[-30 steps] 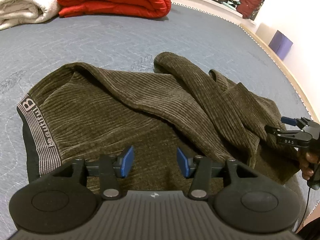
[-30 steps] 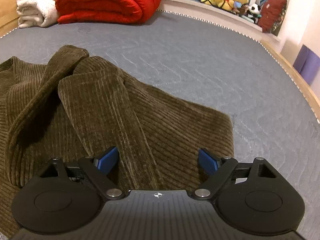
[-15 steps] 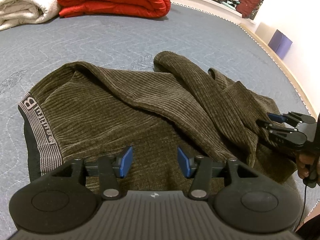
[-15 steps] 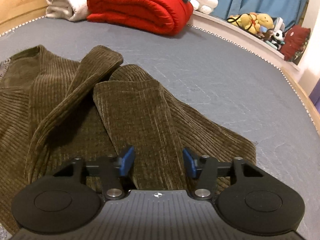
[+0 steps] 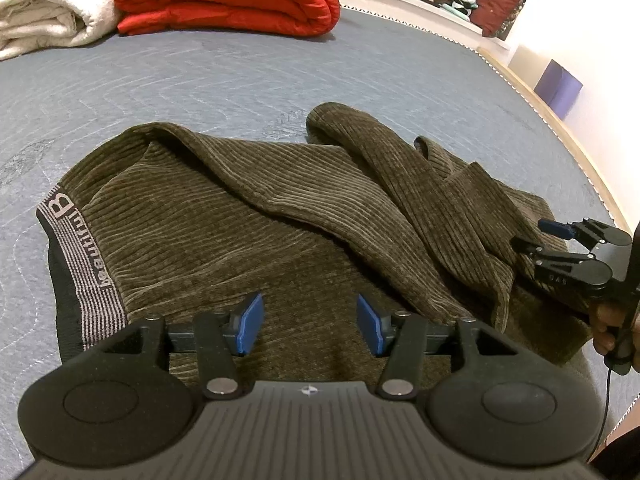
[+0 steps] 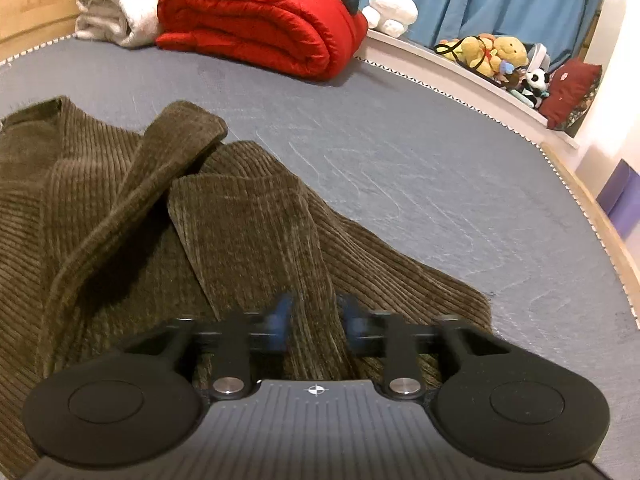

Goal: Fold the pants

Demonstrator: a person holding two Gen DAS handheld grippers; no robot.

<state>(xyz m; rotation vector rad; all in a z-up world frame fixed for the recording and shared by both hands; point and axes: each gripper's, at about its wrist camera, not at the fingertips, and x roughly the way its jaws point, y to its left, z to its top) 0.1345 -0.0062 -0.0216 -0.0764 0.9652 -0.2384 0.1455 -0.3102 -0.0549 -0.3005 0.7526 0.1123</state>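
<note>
Claws hung over a grey mattress (image 5: 200, 76) where olive corduroy pants (image 5: 248, 232) lay crumpled, waistband (image 5: 80, 264) at the left. Above the seat the left gripper (image 5: 310, 324) stood spread, its jaws just widening on nothing. Blurred, the right gripper (image 6: 314, 318) had just been opening, a leg fold between its parted pads.

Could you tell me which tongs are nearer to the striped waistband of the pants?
Left. The left tongs hover open just beside the waistband; the right tongs are at the far leg end of the pants.
</note>
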